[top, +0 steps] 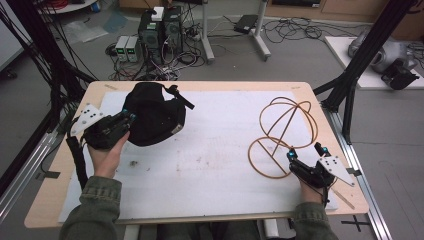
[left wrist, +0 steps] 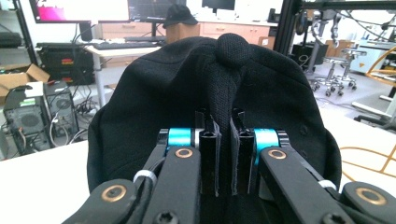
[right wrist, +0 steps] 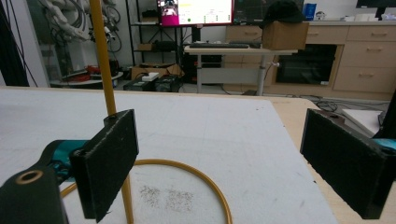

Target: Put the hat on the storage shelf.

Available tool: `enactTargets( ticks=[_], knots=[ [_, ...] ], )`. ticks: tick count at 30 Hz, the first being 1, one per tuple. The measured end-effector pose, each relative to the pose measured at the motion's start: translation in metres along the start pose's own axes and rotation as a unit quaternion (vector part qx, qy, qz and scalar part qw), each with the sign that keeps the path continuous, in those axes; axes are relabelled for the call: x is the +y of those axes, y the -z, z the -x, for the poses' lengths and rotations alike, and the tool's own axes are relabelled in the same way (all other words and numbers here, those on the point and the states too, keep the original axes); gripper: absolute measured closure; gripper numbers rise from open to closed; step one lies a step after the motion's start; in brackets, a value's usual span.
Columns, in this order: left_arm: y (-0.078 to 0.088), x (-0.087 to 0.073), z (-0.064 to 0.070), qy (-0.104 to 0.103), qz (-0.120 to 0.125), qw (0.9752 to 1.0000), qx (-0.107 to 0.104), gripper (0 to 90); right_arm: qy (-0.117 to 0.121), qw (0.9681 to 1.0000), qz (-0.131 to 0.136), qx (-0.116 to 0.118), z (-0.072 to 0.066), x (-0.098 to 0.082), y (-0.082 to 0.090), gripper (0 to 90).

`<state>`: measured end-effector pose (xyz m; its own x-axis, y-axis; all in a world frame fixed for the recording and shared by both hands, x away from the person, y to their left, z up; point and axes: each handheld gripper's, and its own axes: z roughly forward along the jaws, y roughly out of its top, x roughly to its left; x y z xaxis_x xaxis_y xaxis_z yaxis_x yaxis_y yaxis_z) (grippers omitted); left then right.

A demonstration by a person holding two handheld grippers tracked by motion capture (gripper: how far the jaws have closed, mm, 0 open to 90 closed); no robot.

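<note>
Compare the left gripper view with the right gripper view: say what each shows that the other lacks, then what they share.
Left gripper view alone: a black cap, a fold of it pinched in the shut left claw, and computer towers on the floor. Right gripper view alone: the open right claw beside a yellow wire stand. Shared: the white table cover and a lit monitor behind.
</note>
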<state>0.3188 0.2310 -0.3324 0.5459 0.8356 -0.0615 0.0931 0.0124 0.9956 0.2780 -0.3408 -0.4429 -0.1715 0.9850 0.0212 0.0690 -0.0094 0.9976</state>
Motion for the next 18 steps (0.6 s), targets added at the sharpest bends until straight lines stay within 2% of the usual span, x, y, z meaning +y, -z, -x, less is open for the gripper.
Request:
enactTargets(
  ticks=[6, 18],
  knots=[
    [-0.006, 0.008, 0.010, -0.004, 0.012, 0.9999, -0.006, 84.9, -0.002, 1.0000, 0.000, 0.000, -0.001, 0.000, 0.000, 10.6],
    [-0.020, 0.022, 0.028, -0.006, 0.031, 0.9989, -0.034, 84.8, -0.003, 1.0000, 0.001, 0.000, 0.001, 0.000, 0.001, 10.6]
  ],
)
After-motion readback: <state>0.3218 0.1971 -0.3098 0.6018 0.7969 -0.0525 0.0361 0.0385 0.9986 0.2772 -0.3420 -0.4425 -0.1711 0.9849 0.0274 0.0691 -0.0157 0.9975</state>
